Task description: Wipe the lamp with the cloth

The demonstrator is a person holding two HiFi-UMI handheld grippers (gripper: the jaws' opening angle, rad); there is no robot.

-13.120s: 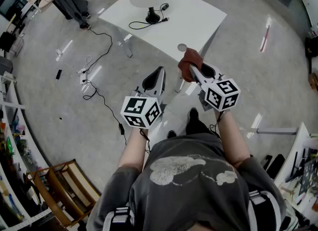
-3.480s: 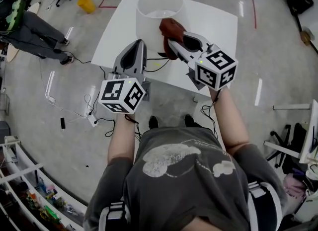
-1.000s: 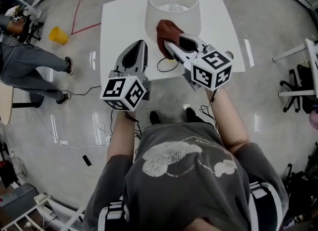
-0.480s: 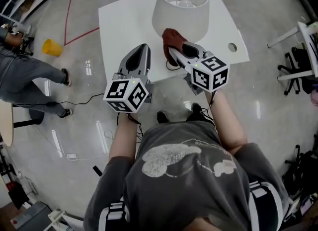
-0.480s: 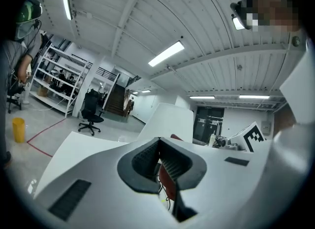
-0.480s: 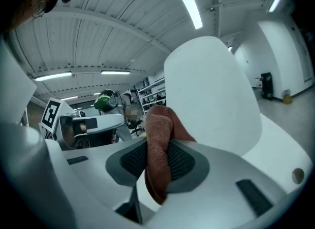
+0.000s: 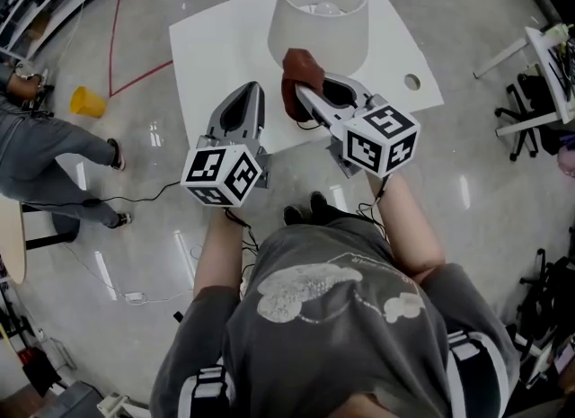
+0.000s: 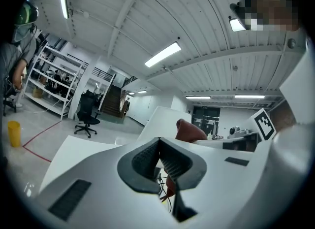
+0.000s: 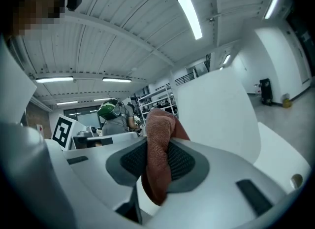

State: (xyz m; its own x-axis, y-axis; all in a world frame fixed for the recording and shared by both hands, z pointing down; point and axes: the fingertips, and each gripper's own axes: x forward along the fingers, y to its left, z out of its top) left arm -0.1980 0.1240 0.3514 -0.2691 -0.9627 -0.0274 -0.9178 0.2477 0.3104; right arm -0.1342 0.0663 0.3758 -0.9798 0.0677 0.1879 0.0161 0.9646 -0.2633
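Note:
The lamp's white shade [image 7: 322, 13] stands on a white table [image 7: 207, 48], with the bulb visible through its open top. My right gripper [image 7: 300, 93] is shut on a reddish-brown cloth [image 7: 300, 73], which presses against the near lower side of the shade. In the right gripper view the cloth [image 9: 158, 124] bulges up between the pads, and the shade [image 9: 216, 110] rises just beyond it. My left gripper [image 7: 251, 89] hovers over the table's near edge, left of the cloth, shut and holding nothing. The left gripper view shows the shade [image 8: 160, 120] and the cloth [image 8: 189, 130] ahead.
A black cable [image 7: 312, 123] lies on the table below the shade. The table has a round hole [image 7: 412, 81] near its right corner. A person [image 7: 49, 151] stands on the floor at left near a yellow bucket [image 7: 84, 100]. An office chair [image 7: 530, 106] is at right.
Since 13 s ago I have come up to the table and brought the cloth onto the shade. In the last second the cloth slid slightly left along the shade's lower side.

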